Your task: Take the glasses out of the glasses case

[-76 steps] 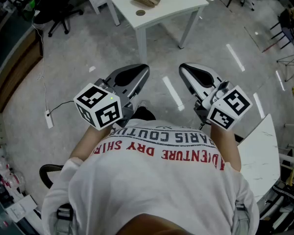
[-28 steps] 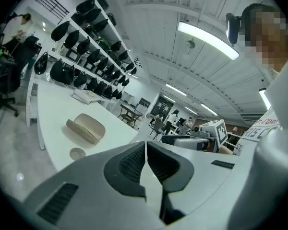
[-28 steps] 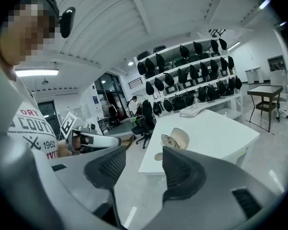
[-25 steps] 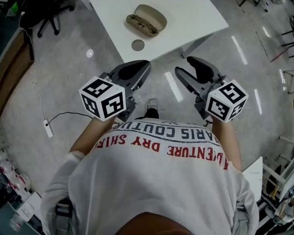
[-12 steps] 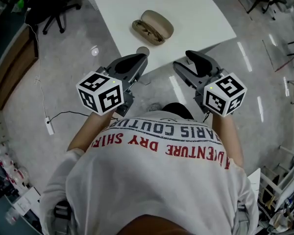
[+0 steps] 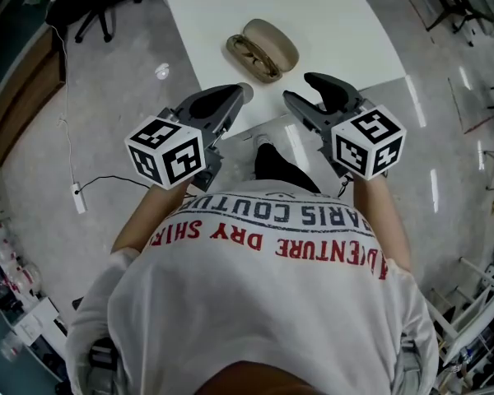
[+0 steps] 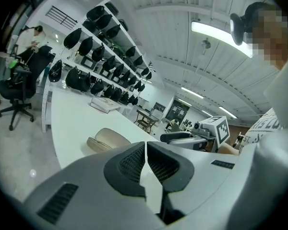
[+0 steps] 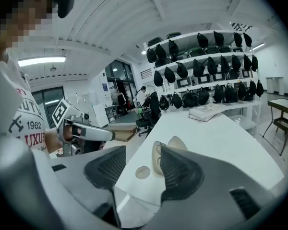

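An open beige glasses case (image 6: 262,48) lies on the white table (image 6: 329,15) near its front edge, with dark-framed glasses (image 6: 250,51) in its lower half. Both grippers hover at that table edge, short of the case. My left gripper (image 6: 233,97) has its pads together and holds nothing; the case (image 7: 107,140) lies ahead of it, to the left. My right gripper (image 6: 300,89) is open and empty. Between and behind its jaws shows the case (image 8: 158,156), partly hidden by the right jaw.
A small round disc (image 8: 143,172) sits on the table corner before the case. A book (image 8: 209,113) lies farther back on the table. Shelves of black bags (image 7: 105,63) line the wall. An office chair (image 6: 99,6) and a floor cable (image 6: 76,196) are at the left.
The person has walked up to the table: the case and table edge have come from far ahead to just in front of both grippers. The jaws' states look the same.
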A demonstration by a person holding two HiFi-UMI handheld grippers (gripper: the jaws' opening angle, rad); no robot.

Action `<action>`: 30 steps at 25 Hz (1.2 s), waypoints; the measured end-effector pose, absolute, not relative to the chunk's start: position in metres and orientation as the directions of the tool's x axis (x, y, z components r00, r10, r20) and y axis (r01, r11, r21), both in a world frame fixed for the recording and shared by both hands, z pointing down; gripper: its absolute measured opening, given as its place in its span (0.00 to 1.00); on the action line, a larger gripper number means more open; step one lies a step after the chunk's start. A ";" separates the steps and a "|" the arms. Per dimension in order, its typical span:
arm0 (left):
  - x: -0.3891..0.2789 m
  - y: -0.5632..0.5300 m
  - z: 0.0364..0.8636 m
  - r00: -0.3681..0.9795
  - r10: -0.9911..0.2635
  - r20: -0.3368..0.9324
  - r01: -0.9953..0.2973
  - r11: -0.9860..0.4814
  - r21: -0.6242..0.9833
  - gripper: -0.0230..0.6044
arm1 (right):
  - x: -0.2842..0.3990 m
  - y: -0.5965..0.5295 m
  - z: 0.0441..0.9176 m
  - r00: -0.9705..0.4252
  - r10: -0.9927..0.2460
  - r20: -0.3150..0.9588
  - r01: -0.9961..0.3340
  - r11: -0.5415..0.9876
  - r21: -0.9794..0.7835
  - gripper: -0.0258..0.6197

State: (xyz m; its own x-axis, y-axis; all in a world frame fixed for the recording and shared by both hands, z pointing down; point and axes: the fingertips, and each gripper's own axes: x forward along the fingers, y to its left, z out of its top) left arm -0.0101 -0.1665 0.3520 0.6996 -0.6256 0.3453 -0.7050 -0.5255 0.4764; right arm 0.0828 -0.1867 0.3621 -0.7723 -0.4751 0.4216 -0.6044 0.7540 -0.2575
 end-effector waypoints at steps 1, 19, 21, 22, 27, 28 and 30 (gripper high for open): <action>-0.012 -0.171 0.353 0.695 -0.630 0.348 -0.709 -0.518 0.478 0.09 | 0.081 -0.192 0.365 -0.773 -0.466 0.430 -0.601 0.756 -0.260 0.39; -0.048 -0.225 0.370 0.629 -0.686 0.366 -0.751 -0.415 0.513 0.09 | 0.031 -0.270 0.430 -0.731 -0.356 0.582 -0.582 0.771 -0.259 0.39; -0.051 -0.228 0.375 0.620 -0.693 0.368 -0.756 -0.402 0.517 0.09 | 0.028 -0.275 0.437 -0.724 -0.351 0.593 -0.584 0.769 -0.258 0.39; -0.053 -0.230 0.377 0.616 -0.695 0.370 -0.758 -0.396 0.518 0.09 | 0.026 -0.279 0.440 -0.721 -0.349 0.599 -0.585 0.770 -0.256 0.39; -0.063 -0.240 0.383 0.596 -0.706 0.384 -0.770 -0.366 0.523 0.09 | 0.018 -0.294 0.456 -0.687 -0.345 0.639 -0.592 0.775 -0.218 0.38; -0.065 -0.242 0.384 0.594 -0.707 0.385 -0.771 -0.362 0.524 0.09 | 0.017 -0.298 0.460 -0.672 -0.350 0.652 -0.600 0.774 -0.202 0.38; -0.071 -0.245 0.386 0.591 -0.708 0.388 -0.772 -0.356 0.527 0.09 | 0.014 -0.303 0.469 -0.644 -0.356 0.677 -0.613 0.769 -0.178 0.36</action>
